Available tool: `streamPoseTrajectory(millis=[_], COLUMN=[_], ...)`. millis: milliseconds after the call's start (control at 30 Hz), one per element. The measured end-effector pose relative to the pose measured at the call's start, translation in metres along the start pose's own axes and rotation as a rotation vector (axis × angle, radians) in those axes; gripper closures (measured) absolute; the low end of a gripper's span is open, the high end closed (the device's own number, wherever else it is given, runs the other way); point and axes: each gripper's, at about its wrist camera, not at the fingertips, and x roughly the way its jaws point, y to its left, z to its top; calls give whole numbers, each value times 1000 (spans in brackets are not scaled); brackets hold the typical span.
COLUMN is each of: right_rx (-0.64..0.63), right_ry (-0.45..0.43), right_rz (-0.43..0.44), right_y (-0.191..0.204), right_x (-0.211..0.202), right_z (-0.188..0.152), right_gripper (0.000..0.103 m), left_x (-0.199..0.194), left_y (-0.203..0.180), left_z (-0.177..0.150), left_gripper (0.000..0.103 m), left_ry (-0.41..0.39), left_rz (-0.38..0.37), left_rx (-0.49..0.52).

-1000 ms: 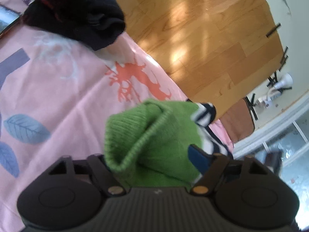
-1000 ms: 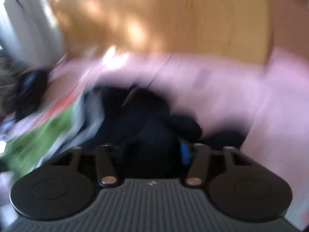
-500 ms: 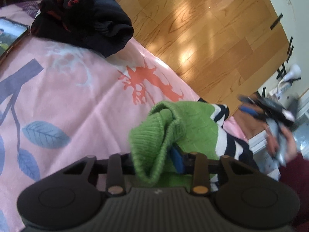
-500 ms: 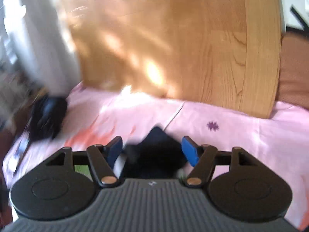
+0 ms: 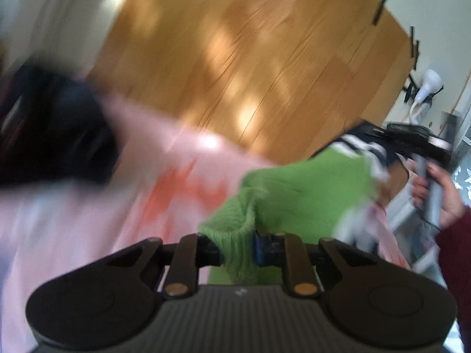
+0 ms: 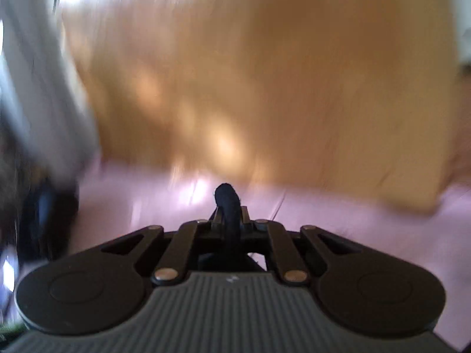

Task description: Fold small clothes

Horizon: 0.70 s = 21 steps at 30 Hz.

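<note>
Your left gripper (image 5: 238,248) is closing, its fingers (image 5: 259,248) pinching the ribbed cuff of the green knit garment (image 5: 297,194). The garment's black-and-white striped part (image 5: 365,147) stretches toward your right hand (image 5: 441,194), which grips the other tool's handle. Below lies the pink bedsheet (image 5: 88,211); a dark clothes pile (image 5: 56,135) sits at left, blurred.

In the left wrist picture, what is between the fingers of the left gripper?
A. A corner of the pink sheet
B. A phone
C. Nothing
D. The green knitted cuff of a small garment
D: the left gripper is closing on the green knitted cuff, which bunches between its fingers above the pink sheet.
</note>
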Motion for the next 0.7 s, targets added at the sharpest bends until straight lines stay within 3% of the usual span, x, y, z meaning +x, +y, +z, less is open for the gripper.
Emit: streamPoseTrajectory(millis=[33,100,133,167,200,233,267,333,433,500,533,600,633,667,700], right_rx=[17,40,1,-56,-100,-125,-118,-58,33,48,29,-81,-179,-251,-317], right_ry=[-80,-195,-223,-205,-168,-127,-101,-45,71,90,91,85,90,99,115], right_rz=[-65,-248,-403,-538,-616,-630,-569,-396,-123,24,96,177,207,227,244], right_y=[-10,-34,-44,-51,-58,-65,-72,-84,-81,-64,-52,-20,-2,11,22], right_x=[-16,-35,-37,-37,-38,-46,-61,-97,-137,-160,-170,-187,-191,-190,-186], right_z=[12,26,26,20,10,-4,-21,-59,-130,-168,-185,-210,-222,-226,-234], right_gripper=[92,90,77,67,46,42,42,39,31,27,19,14,14,14,14], left_x=[20,60,76,87,94,95,95,92,85,85,87,94,98,106,113], left_y=[-14,-41,-52,-59,-61,-59,-57,-56,-54,-54,-54,-56,-58,-61,-66], left_z=[22,57,65,68,64,54,43,14,-22,-37,-43,-53,-57,-61,-63], left_gripper=[81,56,43,42,42,38,20,2,2,2,2,6,15,31,36], left_ry=[-25,-70,-87,-89,-60,-31,-3,53,138,198,227,293,315,331,334], left_rz=[-2,17,63,107,108,58,3,-27,-70,-95,-108,-155,-168,-165,-151], left_rx=[15,48,78,93,73,40,19,0,-10,-50,-71,-110,-116,-104,-76])
